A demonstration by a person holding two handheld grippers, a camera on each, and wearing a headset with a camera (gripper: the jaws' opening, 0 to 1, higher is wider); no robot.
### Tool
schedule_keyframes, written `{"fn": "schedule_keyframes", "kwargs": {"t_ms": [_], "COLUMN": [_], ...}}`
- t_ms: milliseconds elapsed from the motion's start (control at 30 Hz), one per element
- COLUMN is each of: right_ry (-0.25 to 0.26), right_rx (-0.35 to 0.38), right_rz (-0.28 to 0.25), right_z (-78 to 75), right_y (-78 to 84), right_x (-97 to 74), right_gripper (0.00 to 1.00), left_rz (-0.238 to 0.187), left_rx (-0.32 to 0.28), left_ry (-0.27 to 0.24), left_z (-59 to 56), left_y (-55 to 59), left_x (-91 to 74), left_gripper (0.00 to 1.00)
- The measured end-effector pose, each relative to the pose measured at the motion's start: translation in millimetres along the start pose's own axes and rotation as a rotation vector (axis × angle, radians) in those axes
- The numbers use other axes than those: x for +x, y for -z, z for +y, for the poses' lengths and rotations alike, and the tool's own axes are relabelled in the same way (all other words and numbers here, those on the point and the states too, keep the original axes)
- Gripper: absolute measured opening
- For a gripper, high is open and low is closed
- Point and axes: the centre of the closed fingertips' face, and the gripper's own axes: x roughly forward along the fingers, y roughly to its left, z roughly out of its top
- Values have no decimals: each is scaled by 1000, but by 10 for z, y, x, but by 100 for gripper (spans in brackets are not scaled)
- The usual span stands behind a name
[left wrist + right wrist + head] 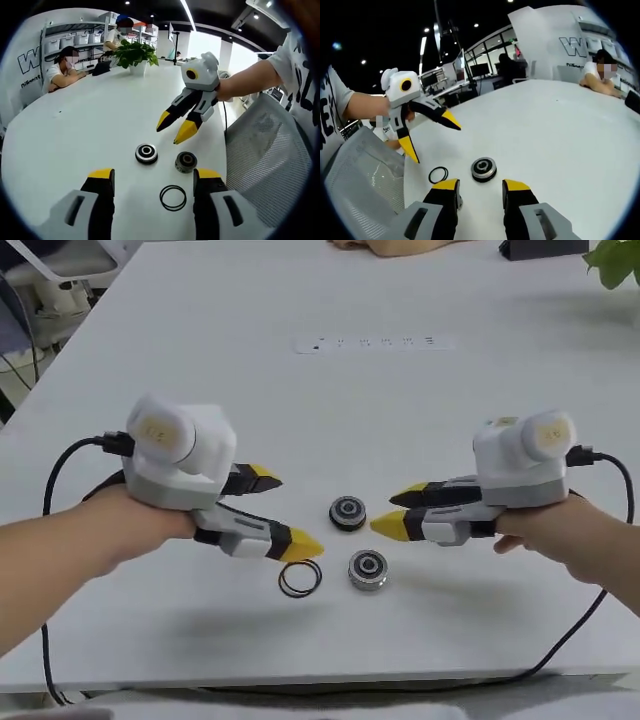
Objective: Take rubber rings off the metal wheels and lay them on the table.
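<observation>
Item 1: white bench (300, 390), broad and matt, on which all task pieces are carried.

Item 2: two black rubber rings (300, 578), thin and round, laid flat on the bench and overlapping each other. They are found near the front edge, just beside the lower fingertip of the left gripper and apart from both wheels.

Item 3: small round metal wheel with a silver rim (368, 569), laid flat, just right of the rings.

Item 4: second small round metal wheel with a dark outer band (347, 512), laid flat, just behind the first. Whether that band is a rubber ring cannot be told.

Item 5: left gripper (297, 512), white and grey body, black fingers (102, 176) with yellow tips. It is held above the bench to the left of the wheels; the fingers are spread wide and nothing is gripped.

Item 6: right gripper (385, 512), same make, held to the right of the wheels and pointed toward the left one. Its fingers (517, 187) are parted and nothing is between them.

Item 7: black cable (60, 465), led from the left gripper over the bench edge.
</observation>
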Motion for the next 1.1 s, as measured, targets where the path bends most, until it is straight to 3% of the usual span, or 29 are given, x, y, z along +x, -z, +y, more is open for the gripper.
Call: {"fn": "schedule_keyframes", "kwargs": {"t_ms": [1100], "right_ry": [-4], "right_rx": [-23], "right_rz": [36], "right_z": [-11], "right_y": [142], "right_x": [60], "right_gripper": [31], "left_rz": [-3], "left_rx": [11], "left_ry": [32], "left_z": [45], "left_y": [-72], "left_x": [428], "left_gripper": [38]}}
